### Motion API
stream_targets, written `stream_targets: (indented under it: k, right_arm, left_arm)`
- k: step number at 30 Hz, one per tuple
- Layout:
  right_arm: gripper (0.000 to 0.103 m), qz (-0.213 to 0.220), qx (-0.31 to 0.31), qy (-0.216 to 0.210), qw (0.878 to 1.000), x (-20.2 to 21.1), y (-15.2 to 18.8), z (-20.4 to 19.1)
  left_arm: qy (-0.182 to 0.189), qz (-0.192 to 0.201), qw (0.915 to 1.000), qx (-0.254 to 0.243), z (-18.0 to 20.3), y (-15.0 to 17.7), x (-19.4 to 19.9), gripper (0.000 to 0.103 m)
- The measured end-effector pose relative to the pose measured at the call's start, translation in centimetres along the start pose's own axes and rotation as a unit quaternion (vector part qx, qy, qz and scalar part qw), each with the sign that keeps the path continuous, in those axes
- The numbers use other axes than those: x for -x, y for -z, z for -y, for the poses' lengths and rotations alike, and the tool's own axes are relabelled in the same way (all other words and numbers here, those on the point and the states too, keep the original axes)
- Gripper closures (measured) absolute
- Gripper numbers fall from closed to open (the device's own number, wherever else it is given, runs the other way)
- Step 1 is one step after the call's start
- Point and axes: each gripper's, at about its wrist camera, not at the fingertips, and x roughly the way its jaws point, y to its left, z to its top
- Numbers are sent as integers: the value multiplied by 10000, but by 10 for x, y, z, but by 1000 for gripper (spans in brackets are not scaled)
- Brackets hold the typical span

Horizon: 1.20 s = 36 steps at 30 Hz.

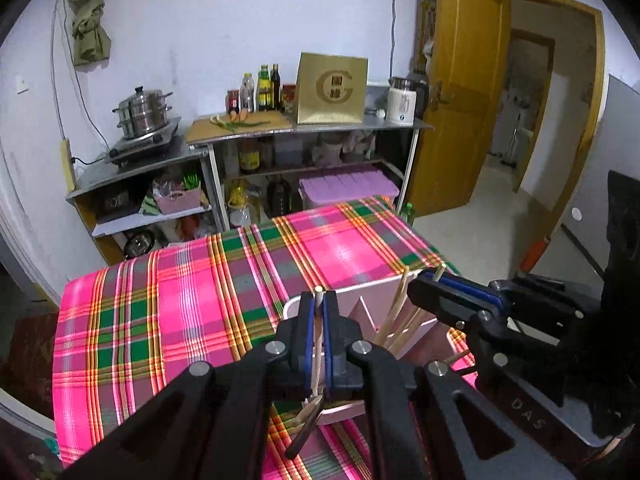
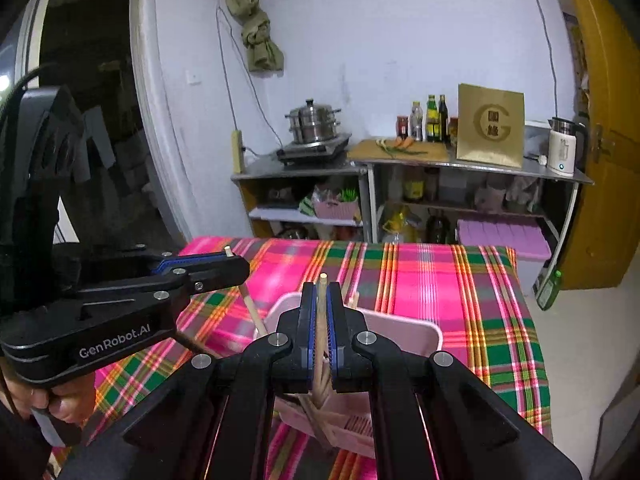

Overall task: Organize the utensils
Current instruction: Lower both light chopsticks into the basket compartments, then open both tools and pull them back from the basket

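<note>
Clearly, two grippers are seen over a table draped in a pink, green and orange plaid cloth [image 1: 168, 312]. One wooden chopstick [image 1: 318, 322] is clamped between the blue pads of the left gripper [image 1: 319, 300], its tip poking out just above the fingers and its lower part reaching down toward a pink divided organizer [image 1: 362, 290]. A second chopstick [image 2: 321, 320] is pinched in the same way by the right gripper [image 2: 322, 292], held nearly upright directly over the organizer. Several more chopsticks [image 1: 394, 316], perhaps four though the exact count cannot be told, are stood leaning in one compartment of the organizer, beside an inner divider. The organizer is set on the cloth at the near edge of the table, partly hidden behind both grippers.
</note>
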Motion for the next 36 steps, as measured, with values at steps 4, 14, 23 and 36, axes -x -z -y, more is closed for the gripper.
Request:
stream_targets:
  k: [4, 14, 23, 36]
  right_arm:
    - [98, -139, 1, 37, 9999, -5, 4, 2]
    - [98, -344, -26, 10, 9994, -12, 10, 6]
    - [93, -375, -24, -34, 9993, -9, 11, 7]
    - [87, -119, -89, 52, 9999, 26, 13, 5]
  left_arm:
    - [-23, -152, 9999, -20, 3, 5, -9, 98]
    - [-6, -263, 9997, -23, 5, 12, -16, 98]
    - [9, -122, 9999, -6, 5, 11, -5, 89]
    - [63, 317, 9994, 82, 4, 22, 42, 82]
